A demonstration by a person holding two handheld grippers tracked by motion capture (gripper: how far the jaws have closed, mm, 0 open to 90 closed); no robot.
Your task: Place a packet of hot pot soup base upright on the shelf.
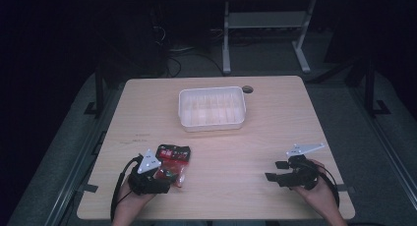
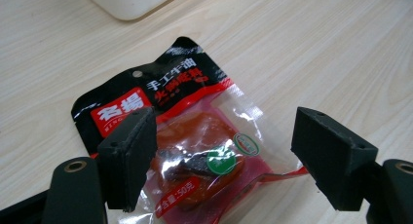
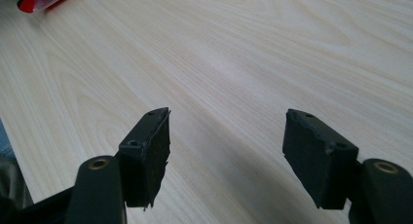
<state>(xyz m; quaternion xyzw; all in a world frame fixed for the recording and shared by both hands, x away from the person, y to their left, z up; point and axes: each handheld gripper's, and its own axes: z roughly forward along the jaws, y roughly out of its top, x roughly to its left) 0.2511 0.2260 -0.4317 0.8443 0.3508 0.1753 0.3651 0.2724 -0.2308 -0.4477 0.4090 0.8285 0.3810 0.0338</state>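
Item: sachet point(image 2: 195, 136), one, flat sealed food pouch. The upper part was black with a small round hang hole, a red label panel with white characters and further red and white print. The lower part was clear film edged in red, showing an orange-red block with dark pieces inside. A round green sticker and a small oval green-rimmed mark sat on the clear window; a red strip with white print ran near the bottom edge. The film was glossy and slightly wrinkled.

Location: lying flat on the light wooden table point(image 1: 255, 152), near the person's left front edge, well apart from the white tray point(image 1: 212, 108) standing toward the far middle of the table.

Left gripper point(image 2: 221, 156): held in the left hand over the sachet's lower end, jaws spread wide, one on each side of the pouch; whether the pads touched the film could not be told.

Right gripper point(image 3: 226, 151): held in the right hand point(image 1: 322, 194) near the right front of the table, jaws spread wide over bare wood, nothing between them. A red corner of the sachet appeared far off in the right gripper view.
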